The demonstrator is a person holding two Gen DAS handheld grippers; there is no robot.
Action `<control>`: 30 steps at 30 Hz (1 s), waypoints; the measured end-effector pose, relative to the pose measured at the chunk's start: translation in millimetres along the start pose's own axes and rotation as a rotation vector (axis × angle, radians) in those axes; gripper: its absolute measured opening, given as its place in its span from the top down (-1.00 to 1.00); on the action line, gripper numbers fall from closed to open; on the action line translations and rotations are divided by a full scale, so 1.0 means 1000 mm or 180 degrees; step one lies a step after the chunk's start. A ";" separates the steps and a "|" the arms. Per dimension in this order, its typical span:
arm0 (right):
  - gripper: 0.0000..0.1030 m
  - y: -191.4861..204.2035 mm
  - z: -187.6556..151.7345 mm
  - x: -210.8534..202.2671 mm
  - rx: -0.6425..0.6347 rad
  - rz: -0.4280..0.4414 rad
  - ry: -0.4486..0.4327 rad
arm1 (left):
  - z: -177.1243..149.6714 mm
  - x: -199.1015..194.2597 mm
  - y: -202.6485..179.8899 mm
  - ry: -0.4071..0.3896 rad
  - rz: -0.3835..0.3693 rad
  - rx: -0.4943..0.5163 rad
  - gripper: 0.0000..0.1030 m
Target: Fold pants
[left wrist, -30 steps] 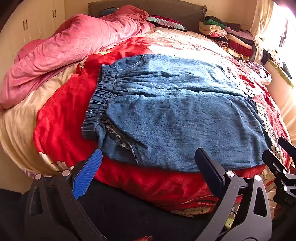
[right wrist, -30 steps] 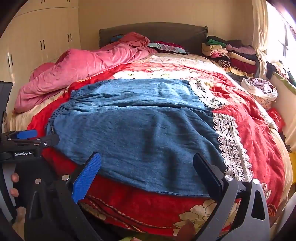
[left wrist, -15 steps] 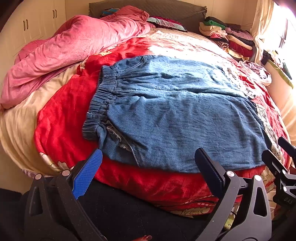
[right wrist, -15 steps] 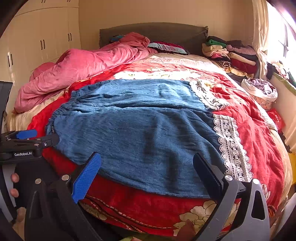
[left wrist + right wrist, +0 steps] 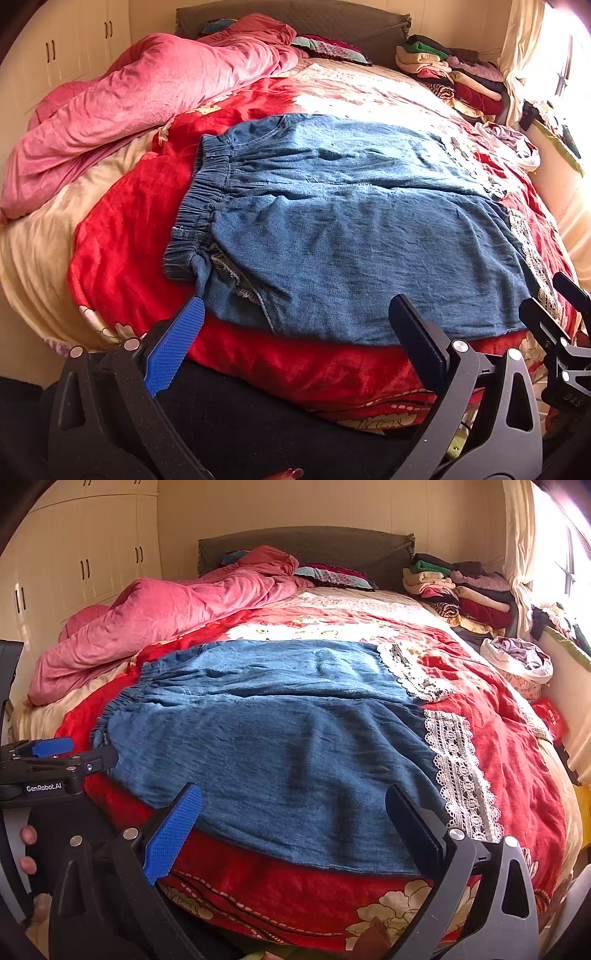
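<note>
Blue denim pants [image 5: 351, 229] lie flat on the red bedspread [image 5: 122, 221], elastic waistband [image 5: 201, 199] to the left and white lace hems [image 5: 458, 771] to the right. They also show in the right wrist view [image 5: 280, 746]. My left gripper [image 5: 295, 325] is open and empty, just short of the pants' near edge by the waist. My right gripper [image 5: 291, 812] is open and empty over the near edge of the front leg. The right gripper shows at the right edge of the left wrist view [image 5: 554, 325], and the left gripper at the left edge of the right wrist view [image 5: 55, 757].
A pink duvet [image 5: 166, 616] is heaped at the back left. A stack of folded clothes [image 5: 458, 590] stands at the back right by the headboard [image 5: 306, 550]. A bag of laundry [image 5: 517, 664] sits at the right edge. Wardrobes [image 5: 85, 565] line the left wall.
Both grippers have crept slightly forward and up toward the pants. The pants have not moved.
</note>
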State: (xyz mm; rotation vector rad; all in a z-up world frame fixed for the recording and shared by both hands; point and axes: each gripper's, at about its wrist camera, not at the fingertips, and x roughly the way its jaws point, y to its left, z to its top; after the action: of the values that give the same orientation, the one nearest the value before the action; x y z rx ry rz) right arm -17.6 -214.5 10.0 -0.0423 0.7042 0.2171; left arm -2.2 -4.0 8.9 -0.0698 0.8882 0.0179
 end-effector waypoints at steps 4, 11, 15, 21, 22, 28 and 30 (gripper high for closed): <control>-0.92 0.001 -0.001 -0.001 -0.0018 0.0000 -0.0006 | 0.000 0.000 0.000 -0.0003 0.0001 0.0002 -0.82; -0.92 0.002 0.000 0.000 -0.0025 0.0001 -0.0005 | 0.000 -0.002 -0.001 -0.0017 0.0014 -0.0012 -0.82; -0.92 0.003 0.001 0.003 -0.0029 0.0014 0.0010 | 0.001 -0.002 0.000 -0.0029 0.0012 -0.0012 -0.82; -0.92 0.009 0.003 0.003 -0.0085 0.0012 -0.0017 | 0.002 -0.001 0.004 -0.0025 0.0020 -0.0030 -0.82; -0.92 0.010 0.003 0.004 -0.0084 0.0009 -0.0021 | 0.002 0.000 0.004 -0.0024 0.0026 -0.0039 -0.82; -0.92 0.012 0.013 0.011 -0.0194 -0.0051 -0.0078 | 0.006 0.006 0.008 -0.0007 0.0052 -0.0091 -0.82; -0.92 0.012 0.019 0.016 -0.0214 -0.0032 -0.0094 | 0.010 0.009 0.011 0.0004 0.0052 -0.0092 -0.82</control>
State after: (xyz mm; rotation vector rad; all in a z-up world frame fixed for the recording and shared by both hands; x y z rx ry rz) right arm 3.8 -197.9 14.7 -0.1066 0.6670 0.2313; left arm 11.1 7.3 7.5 -0.0895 0.8898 0.0459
